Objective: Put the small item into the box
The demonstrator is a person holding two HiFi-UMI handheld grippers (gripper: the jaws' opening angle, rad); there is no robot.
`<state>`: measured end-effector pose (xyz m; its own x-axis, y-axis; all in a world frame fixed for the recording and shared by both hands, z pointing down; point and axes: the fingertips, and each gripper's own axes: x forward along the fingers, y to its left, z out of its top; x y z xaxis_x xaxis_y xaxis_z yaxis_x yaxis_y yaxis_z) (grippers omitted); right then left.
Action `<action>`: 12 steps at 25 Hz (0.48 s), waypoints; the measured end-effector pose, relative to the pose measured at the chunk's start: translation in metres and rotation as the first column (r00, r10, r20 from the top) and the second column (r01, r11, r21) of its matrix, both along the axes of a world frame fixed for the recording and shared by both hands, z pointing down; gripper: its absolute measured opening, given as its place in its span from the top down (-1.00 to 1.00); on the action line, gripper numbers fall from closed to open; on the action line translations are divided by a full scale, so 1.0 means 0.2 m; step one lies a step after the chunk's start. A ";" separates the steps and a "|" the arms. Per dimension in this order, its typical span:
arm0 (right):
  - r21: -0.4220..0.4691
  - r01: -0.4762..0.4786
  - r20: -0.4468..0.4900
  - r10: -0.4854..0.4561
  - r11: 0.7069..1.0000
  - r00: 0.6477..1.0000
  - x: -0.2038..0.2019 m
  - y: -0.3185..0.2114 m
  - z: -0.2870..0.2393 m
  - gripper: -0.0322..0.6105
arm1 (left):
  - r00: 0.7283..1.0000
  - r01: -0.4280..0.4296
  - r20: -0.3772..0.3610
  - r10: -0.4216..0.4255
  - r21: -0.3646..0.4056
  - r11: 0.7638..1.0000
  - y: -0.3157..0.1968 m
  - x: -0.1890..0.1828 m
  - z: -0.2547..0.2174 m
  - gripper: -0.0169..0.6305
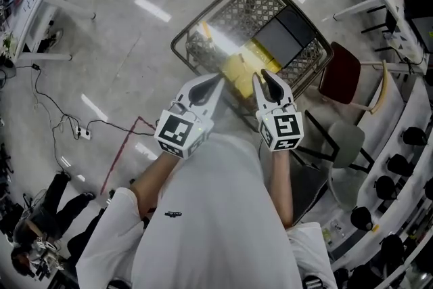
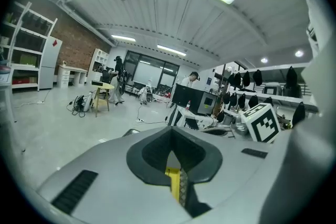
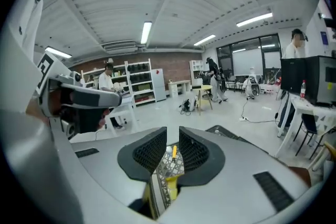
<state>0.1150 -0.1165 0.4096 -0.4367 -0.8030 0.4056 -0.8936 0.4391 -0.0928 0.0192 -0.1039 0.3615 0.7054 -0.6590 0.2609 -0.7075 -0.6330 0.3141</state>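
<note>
Grab not yet begun. Left gripper (image 1: pixel 215 81) pinched shut on nothing, right gripper (image 3: pixel 172 139) a little apart and empty, both above the wire basket (image 1: pixel 180 37). Small orange item (image 3: pixel 174 152) down in there, near the yellow box (image 1: pixel 240 68). Next, likely: reach down, pinch it gently.

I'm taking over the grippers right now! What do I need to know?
Left hand-held gripper: jaws together, empty.
Right hand-held gripper: jaws slightly apart, gripping nothing.
Both hover over the wire basket, which holds a yellow box.
A small orange thing shows through the right jaws' gap, down by the mesh; it may be the item.
Done: nothing picked up yet.
Left: grab the small item and put it in the box.
</note>
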 end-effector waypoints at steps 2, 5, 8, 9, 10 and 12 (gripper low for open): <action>0.040 0.001 -0.010 0.000 0.999 1.000 0.01 0.03 -0.10 0.73 | 1.000 -0.005 -0.003 0.005 0.019 1.000 0.01 0.00 -0.04 0.94; 0.098 -0.002 -0.040 0.006 0.995 0.999 0.05 0.08 -0.22 0.73 | 1.000 -0.001 -0.016 0.002 0.048 0.999 0.01 -0.01 -0.11 0.94; 0.161 -0.014 -0.067 0.026 0.987 0.997 0.09 0.12 -0.34 0.73 | 1.000 -0.001 -0.029 0.003 0.078 0.997 0.01 0.00 -0.18 0.94; 0.184 -0.020 -0.069 0.033 0.983 0.997 0.10 0.14 -0.38 0.74 | 1.000 -0.003 -0.030 0.006 0.086 0.996 0.02 0.00 -0.20 0.94; 0.208 -0.026 -0.070 0.042 0.978 0.997 0.11 0.15 -0.42 0.76 | 1.000 -0.006 -0.029 0.009 0.094 0.996 0.03 -0.01 -0.21 0.94; 0.254 -0.036 -0.074 0.057 0.967 0.996 0.11 0.19 -0.48 0.81 | 1.000 -0.010 -0.027 0.013 0.109 0.994 0.04 -0.01 -0.24 0.94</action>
<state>0.1373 -0.0792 0.3144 -0.3709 -0.9024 0.2196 -0.9135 0.3970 0.0886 0.0167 -0.0955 0.3127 0.7194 -0.6740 0.1680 -0.6917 -0.6730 0.2620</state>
